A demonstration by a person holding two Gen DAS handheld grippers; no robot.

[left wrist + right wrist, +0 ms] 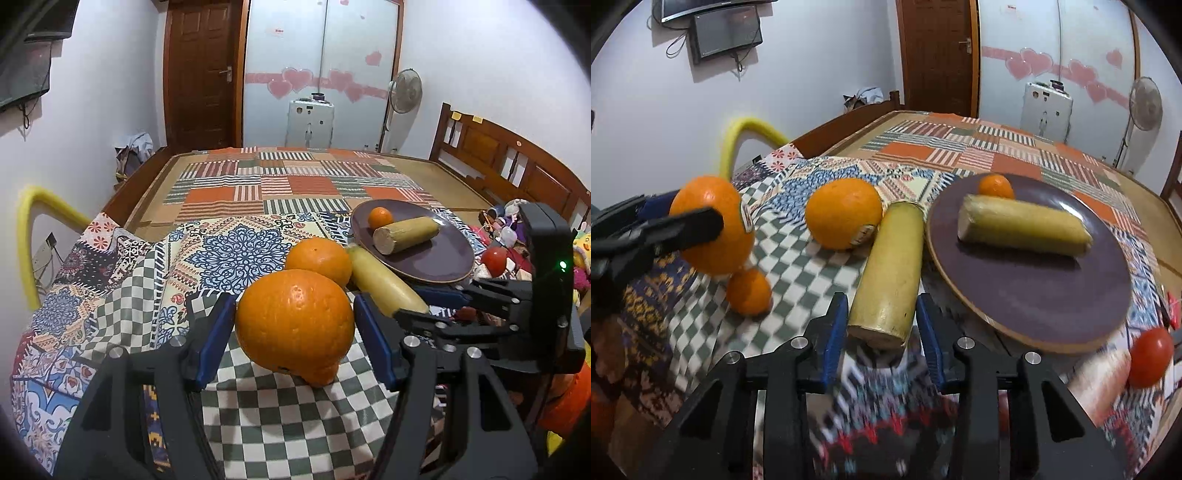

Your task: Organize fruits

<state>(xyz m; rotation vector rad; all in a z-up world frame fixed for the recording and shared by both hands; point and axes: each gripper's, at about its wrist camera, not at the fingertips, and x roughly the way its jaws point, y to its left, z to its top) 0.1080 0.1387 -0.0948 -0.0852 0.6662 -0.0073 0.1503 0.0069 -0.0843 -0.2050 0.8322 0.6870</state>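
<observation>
Left gripper [295, 317] of yours is clamped on a large orange [293, 325], lifted clear of the checked cloth [280, 417] with a small orange [749, 291] lying under it; your right gripper [881, 325] has its jaws closing around the near end of a yellow cane-like stick [890, 273], and whether the pads already press on it cannot be told. Second large orange [844, 218] touches the far end of that stick. Purple plate [1034, 295], just beside, already carries another stick [1023, 229] and a tiny orange [995, 186]. Your grip on the stick sits at its very end, so it could swing or slip as you raise it and knock the neighbouring orange into a roll. Round fruit set on the shallow plate may also roll off. All of it lies on a bed spread with patterned cloths, soft and uneven, a red tomato [1150, 356] at the edge. Beyond: white walls, a brown door [201, 74], a fan [405, 91] and pink heart stickers
</observation>
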